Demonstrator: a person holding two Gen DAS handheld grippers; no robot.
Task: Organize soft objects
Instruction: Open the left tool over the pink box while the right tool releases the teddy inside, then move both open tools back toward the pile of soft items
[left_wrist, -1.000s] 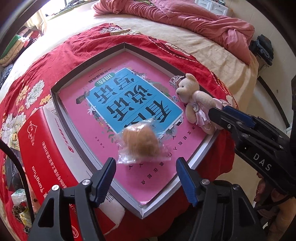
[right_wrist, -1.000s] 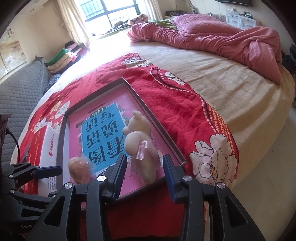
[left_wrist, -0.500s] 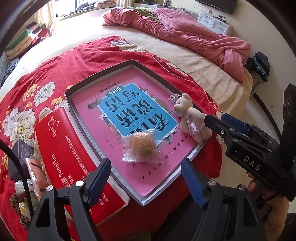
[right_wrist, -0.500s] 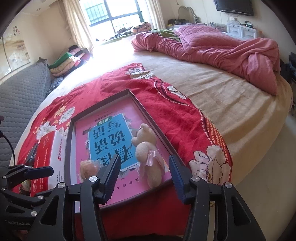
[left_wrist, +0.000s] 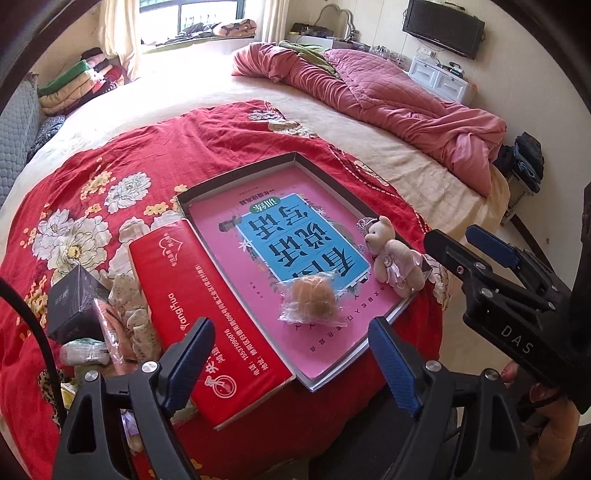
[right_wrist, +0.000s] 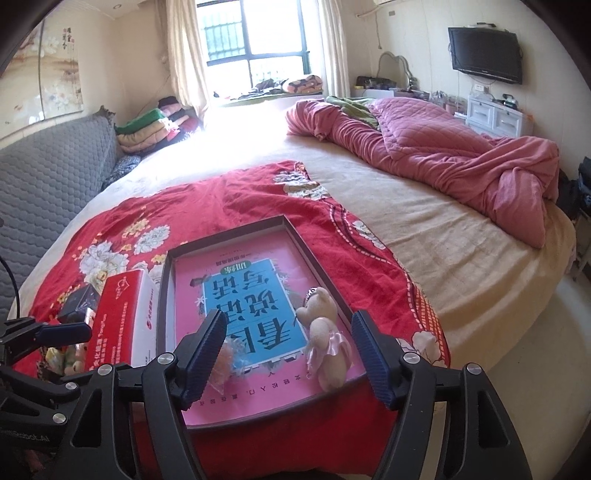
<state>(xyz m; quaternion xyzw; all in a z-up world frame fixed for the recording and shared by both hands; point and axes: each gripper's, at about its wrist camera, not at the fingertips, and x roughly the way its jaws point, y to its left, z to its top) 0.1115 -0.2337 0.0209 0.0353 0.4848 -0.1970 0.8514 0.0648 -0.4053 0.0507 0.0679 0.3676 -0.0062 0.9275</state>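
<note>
tray (left_wrist: 236, 173) holds bear (left_wrist: 393, 256) at its right edge and bagged ball (left_wrist: 314, 299) beside it; my left gripper (left_wrist: 291, 363) and right gripper (right_wrist: 288, 352) hang released and empty, so i'd descend squarely, pinching mid-body.

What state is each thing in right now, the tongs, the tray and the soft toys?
Left tongs: open, empty, held back from the tray.
Right tongs: open, empty, behind the bear.
Tray: open-topped, flat on the red blanket, pink book inside.
Bear: lying at the tray's right edge, untouched.
Bagged toy: in clear wrap, resting on the book.
Red box: closed, beside the tray.
</note>
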